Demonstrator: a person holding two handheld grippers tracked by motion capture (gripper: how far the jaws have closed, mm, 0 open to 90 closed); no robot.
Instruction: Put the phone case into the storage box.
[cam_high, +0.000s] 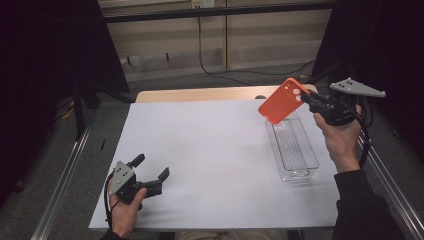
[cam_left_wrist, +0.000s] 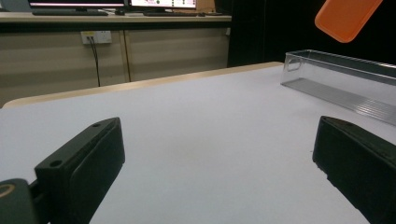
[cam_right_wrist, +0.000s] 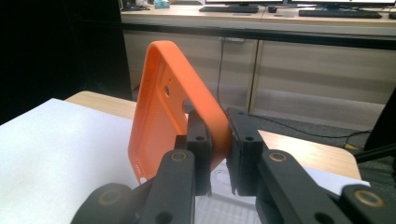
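Above the clear tray (cam_high: 292, 150), the right gripper (cam_high: 306, 100) pinches an orange phone case (cam_high: 281, 101).
Next, probably lowering it inside; the left gripper (cam_high: 150, 172) rests spread.

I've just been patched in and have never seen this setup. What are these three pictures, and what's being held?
No robot arm here: a person holds a two-jaw gripper in each hand. The high view looks down on the table; the other two views look along each gripper's own jaws. A white mat covers the table, and a clear plastic tray lies on it at the right. The right gripper is shut on one edge of an orange phone case, held in the air above the tray's far end. The left gripper rests open near the mat's front left, holding nothing.
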